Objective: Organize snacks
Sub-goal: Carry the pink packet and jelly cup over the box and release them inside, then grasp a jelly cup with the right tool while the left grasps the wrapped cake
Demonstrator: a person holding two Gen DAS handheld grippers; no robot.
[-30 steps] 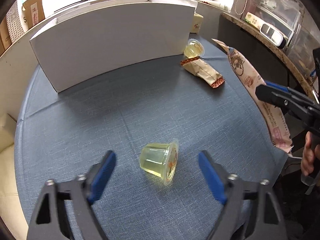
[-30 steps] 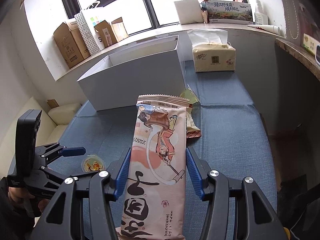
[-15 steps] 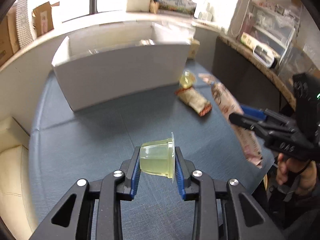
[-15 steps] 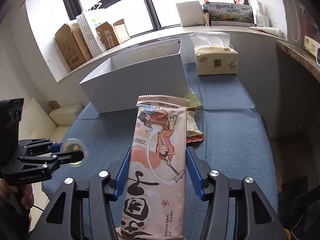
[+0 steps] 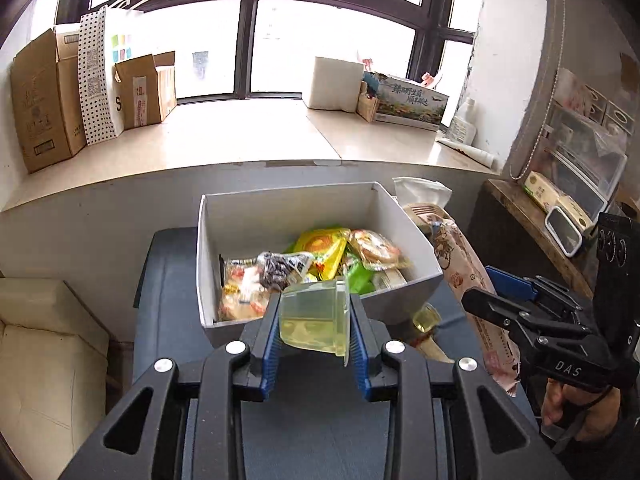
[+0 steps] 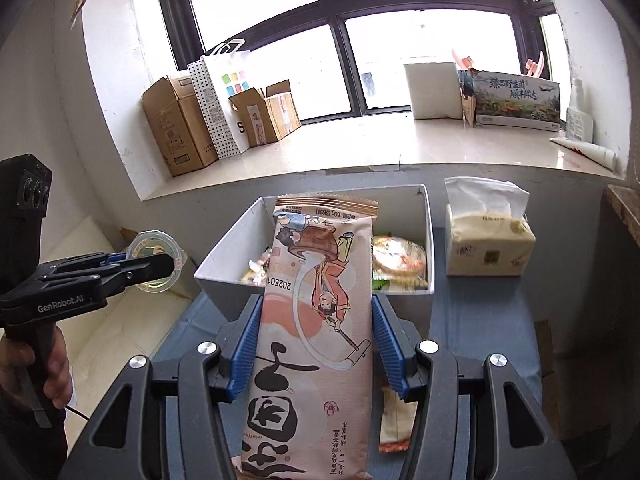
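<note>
My left gripper (image 5: 314, 328) is shut on a clear yellow jelly cup (image 5: 314, 322) and holds it raised just in front of the white box (image 5: 412, 240), which holds several snack packs. My right gripper (image 6: 314, 344) is shut on a long pink snack bag (image 6: 316, 320), held up before the same white box (image 6: 228, 252). The right gripper with the bag (image 5: 464, 276) shows right of the box in the left wrist view. The left gripper with the jelly cup (image 6: 154, 258) shows at left in the right wrist view.
A second jelly cup (image 5: 426, 316) and a small wrapped snack (image 6: 394, 420) lie on the blue table (image 5: 168, 304) near the box. A tissue pack (image 6: 488, 240) stands right of the box. Cardboard boxes (image 6: 180, 128) sit on the window sill behind.
My left gripper closed on the jelly cup, lifted it off the table and carried it up toward the box. My right gripper rose toward the box with the pink bag.
</note>
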